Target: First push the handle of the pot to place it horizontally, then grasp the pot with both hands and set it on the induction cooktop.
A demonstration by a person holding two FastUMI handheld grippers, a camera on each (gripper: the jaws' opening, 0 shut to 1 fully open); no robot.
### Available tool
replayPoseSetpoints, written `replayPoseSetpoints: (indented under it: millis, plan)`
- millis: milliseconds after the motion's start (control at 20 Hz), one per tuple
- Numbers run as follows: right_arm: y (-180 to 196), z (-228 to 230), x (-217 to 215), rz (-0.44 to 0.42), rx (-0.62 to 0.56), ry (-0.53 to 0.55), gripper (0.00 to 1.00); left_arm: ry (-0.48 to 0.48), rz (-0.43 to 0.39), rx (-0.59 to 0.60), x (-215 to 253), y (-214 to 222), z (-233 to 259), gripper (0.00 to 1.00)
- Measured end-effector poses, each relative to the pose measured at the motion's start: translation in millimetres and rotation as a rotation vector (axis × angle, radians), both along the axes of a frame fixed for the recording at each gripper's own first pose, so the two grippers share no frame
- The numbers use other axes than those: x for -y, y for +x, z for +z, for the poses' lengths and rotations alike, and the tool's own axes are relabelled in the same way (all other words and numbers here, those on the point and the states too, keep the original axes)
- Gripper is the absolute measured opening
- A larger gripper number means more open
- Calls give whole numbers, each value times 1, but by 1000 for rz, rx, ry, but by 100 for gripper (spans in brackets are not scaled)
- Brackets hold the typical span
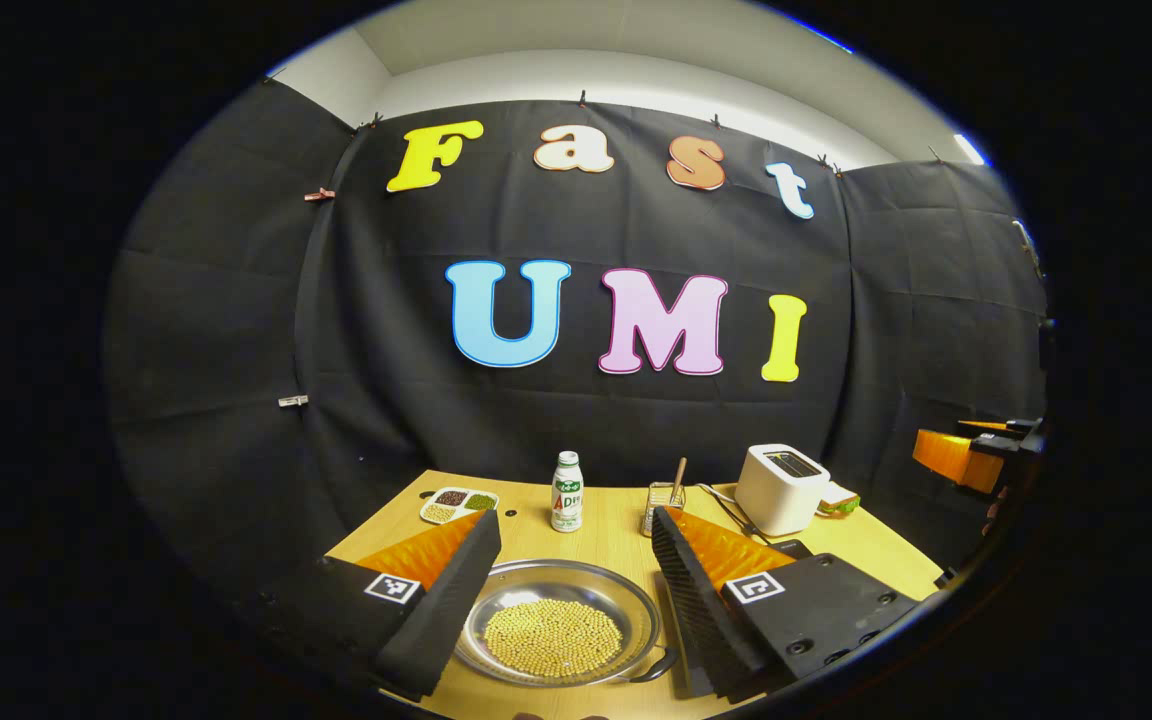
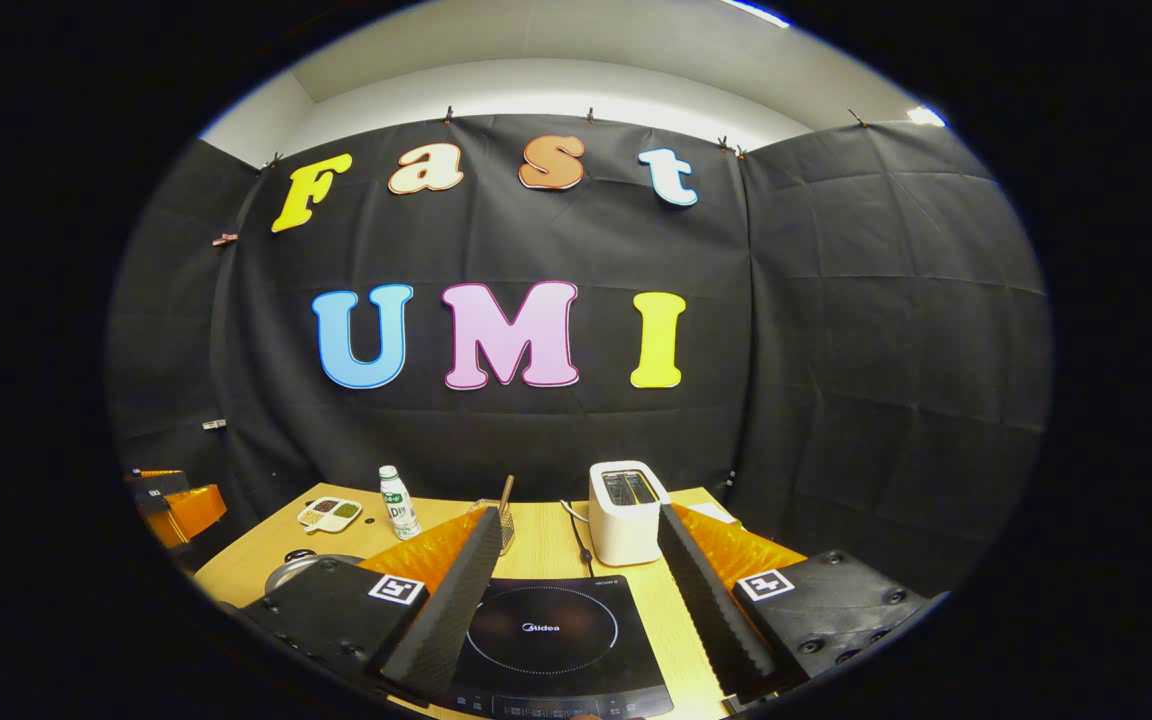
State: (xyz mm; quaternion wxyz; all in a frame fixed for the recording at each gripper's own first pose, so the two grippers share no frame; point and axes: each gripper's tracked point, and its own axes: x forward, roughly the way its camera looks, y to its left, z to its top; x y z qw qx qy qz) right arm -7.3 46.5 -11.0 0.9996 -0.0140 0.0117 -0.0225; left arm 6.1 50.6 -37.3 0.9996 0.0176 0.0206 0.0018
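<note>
Left gripper (image 1: 566, 590): fingers spread wide, grasping nothing, held above the table (image 1: 866, 545).
Pot (image 1: 558, 622): shallow steel, on the table directly ahead between the left gripper's fingers, not touched by them; holds a heap of small yellow beans (image 1: 553, 636); its dark handle (image 1: 658, 668) points toward the right finger.
Tray (image 1: 459, 504): beyond the left finger, white, three compartments of dark, green and pale grains.
Bottle (image 1: 567, 491): upright, beyond the pot.
Wire basket (image 1: 665, 505): right of the bottle, wooden handle rising.
Toaster (image 1: 781, 487): white, farther right.
Right gripper (image 2: 576, 590): fingers spread wide, grasping nothing.
Cooktop (image 2: 556, 640): black, flat on the table between the right gripper's fingers, nothing on it. Pot's rim shows just left of the left finger.
</note>
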Motion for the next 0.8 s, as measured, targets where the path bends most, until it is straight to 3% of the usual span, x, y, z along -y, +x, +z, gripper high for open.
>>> replayPoseSetpoints:
  millis: [200, 350, 600, 700, 800]
  plan:
    - [-4, -6, -2, -43, -17, -6, 94, 22, -32, -3, -13, -4, -5, 95]
    - [-7, -7, -5, -72, -24, -5, 98, 22, -57, -18, -23, -8, -13, 95]
    - [-15, -12, -18, -74, -26, -18, 98, 13, -103, -91, -35, -11, -37, 95]
    - [-17, -16, -24, -65, -25, -13, 98, 15, -137, -127, -33, -12, -47, 89]
    - [-14, -23, -28, -50, -30, -13, 97, 47, -159, -158, -30, -12, -54, 77]
